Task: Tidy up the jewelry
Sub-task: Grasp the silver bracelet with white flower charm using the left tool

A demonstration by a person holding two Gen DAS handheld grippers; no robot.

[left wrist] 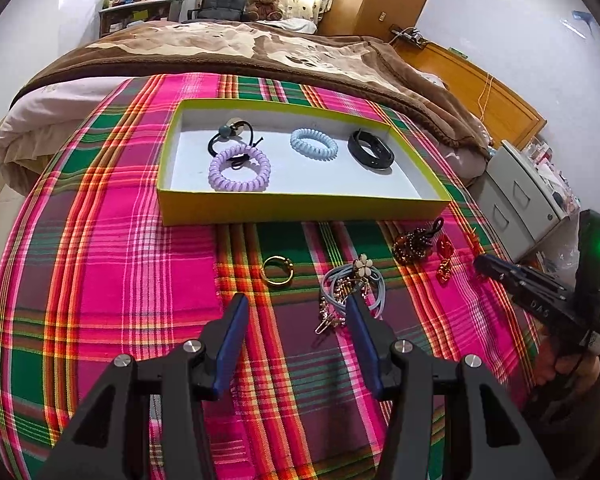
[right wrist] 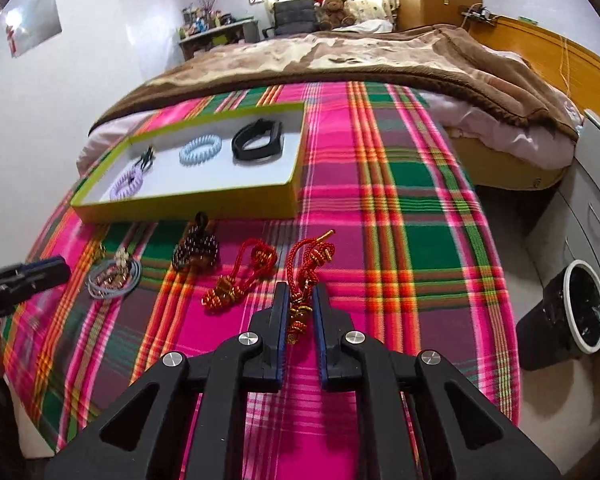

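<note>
The right tongs [right wrist: 300, 312] are closed on a red-and-gold knotted cord ornament [right wrist: 309, 264] lying on the plaid cloth [right wrist: 400, 240]. A matching ornament [right wrist: 240, 280] lies just left, then a dark beaded piece [right wrist: 196, 250] and a bundle of hair ties [right wrist: 114, 276]. Far left sits the yellow-green tray [right wrist: 188, 208] holding a black band [right wrist: 258, 142].

Pink-green plaid cloth [left wrist: 100, 280], yellow-green box [left wrist: 300, 208]

left wrist: down, close | right wrist: same | shared: tray [left wrist: 300, 210]
</note>
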